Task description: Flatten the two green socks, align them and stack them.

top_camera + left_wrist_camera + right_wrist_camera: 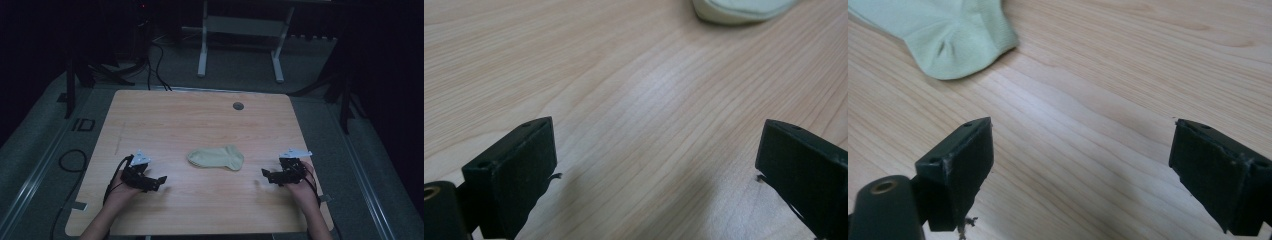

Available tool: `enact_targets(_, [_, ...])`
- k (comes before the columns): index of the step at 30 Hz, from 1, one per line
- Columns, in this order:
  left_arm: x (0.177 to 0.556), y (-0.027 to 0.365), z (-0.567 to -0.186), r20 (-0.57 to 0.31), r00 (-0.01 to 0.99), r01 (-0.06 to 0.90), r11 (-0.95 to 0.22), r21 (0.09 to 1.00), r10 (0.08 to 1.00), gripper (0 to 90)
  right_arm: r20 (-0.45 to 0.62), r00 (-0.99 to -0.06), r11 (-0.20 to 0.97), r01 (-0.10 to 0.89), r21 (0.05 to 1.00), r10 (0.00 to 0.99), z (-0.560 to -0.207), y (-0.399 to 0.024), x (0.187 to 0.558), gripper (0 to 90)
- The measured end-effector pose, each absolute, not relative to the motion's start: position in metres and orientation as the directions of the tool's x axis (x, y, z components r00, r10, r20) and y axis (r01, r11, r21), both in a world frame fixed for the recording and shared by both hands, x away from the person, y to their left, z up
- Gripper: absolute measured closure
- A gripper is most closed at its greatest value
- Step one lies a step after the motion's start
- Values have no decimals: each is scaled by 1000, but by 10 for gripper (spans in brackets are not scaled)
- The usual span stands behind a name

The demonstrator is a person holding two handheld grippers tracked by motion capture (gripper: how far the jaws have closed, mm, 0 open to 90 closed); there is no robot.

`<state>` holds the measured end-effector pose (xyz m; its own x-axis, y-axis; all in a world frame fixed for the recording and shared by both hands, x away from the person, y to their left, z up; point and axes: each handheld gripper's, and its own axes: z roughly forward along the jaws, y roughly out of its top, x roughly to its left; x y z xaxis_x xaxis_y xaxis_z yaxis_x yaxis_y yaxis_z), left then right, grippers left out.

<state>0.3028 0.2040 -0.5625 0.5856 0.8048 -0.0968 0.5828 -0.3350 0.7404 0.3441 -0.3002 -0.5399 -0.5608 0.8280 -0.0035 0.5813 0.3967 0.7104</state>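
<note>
Your high view looks down from the near side over the whole table (200, 115). Both gripper views sit low, facing inward, sharing the sock (216, 157).

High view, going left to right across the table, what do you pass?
left gripper → sock → right gripper, all over the wooden table.

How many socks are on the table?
1, as far as the pictures show. The pale yellow sock lies flat mid-table, between the left gripper and the right gripper, touching neither.
</note>
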Motion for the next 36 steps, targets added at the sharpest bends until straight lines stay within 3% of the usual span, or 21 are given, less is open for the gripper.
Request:
enact_targets(18, [275,237,-566,-117,514,598,-257,759,850,29,48,-459,289,634,717,887,-553,-339,310,106])
enact_targets(36, [261,256,-571,-148,452,602,-178,778,880,29,54,-400,229,625,746,915,-558,-362,296,107])
